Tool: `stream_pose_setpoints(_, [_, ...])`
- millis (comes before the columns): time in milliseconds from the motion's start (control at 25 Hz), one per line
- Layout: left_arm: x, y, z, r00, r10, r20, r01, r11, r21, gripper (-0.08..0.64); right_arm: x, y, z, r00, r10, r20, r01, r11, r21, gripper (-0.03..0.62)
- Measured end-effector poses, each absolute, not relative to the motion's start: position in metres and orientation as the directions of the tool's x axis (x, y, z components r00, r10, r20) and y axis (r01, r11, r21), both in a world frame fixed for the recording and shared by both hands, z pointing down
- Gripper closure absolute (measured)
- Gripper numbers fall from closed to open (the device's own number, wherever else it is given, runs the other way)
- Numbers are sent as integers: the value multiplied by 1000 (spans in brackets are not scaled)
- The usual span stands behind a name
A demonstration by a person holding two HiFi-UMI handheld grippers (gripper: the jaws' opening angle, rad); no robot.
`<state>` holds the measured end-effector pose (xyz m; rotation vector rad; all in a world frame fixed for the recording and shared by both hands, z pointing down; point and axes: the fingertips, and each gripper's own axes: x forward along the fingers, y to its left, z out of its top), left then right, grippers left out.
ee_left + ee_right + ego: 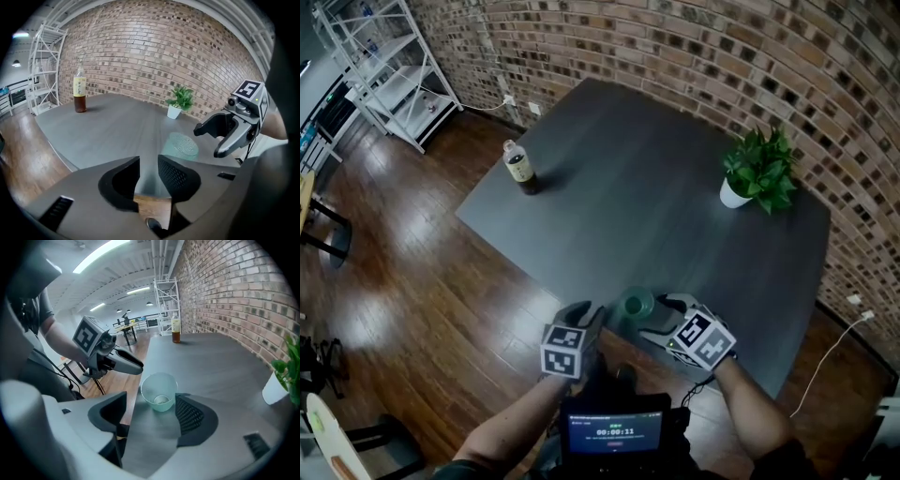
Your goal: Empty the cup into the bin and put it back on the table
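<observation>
A clear greenish plastic cup [637, 305] stands upright near the front edge of the dark grey table [656, 187]. In the right gripper view a small pale thing lies in the bottom of the cup [159, 391]. My right gripper [661, 317] is open, its jaws on either side of the cup's near wall without pressing on it. My left gripper [584, 319] is just left of the cup, open with nothing between its jaws [149, 161]. In the left gripper view, the cup [182, 144] sits ahead and to the right, and the right gripper [225, 133] is beyond it.
A bottle of dark drink [520, 169] stands at the table's left corner. A small plant in a white pot [757, 173] is at the back right. A white shelf rack [384, 66] stands on the wooden floor by the brick wall [722, 56].
</observation>
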<state>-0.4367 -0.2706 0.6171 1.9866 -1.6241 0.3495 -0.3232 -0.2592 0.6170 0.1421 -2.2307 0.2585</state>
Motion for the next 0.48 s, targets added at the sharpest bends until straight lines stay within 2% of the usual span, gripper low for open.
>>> stream_pose_setpoints(40, [-436,-271,620,233,-821,521,-963,-119,243,440,-323,-259,622,-619,-12,785,-193,972,-137,240])
stream_pose_setpoints(320, [-438,-261,635,201,-814,545,-969,-83,232,440,-323,-264,651,-603,-40,797,-228,966,-124,238])
stream_pose_setpoints(400, [-437,-258,639,207,-807,553,-969,-93,228,440,-323,-264,654,-597,-47,801,-237,964,-120,160])
stream_pose_setpoints(480, [-437,-257,642,210,-803,558,-969,-96,226,440,-326,-263,655,-604,-64,794,-244,964,-109,160])
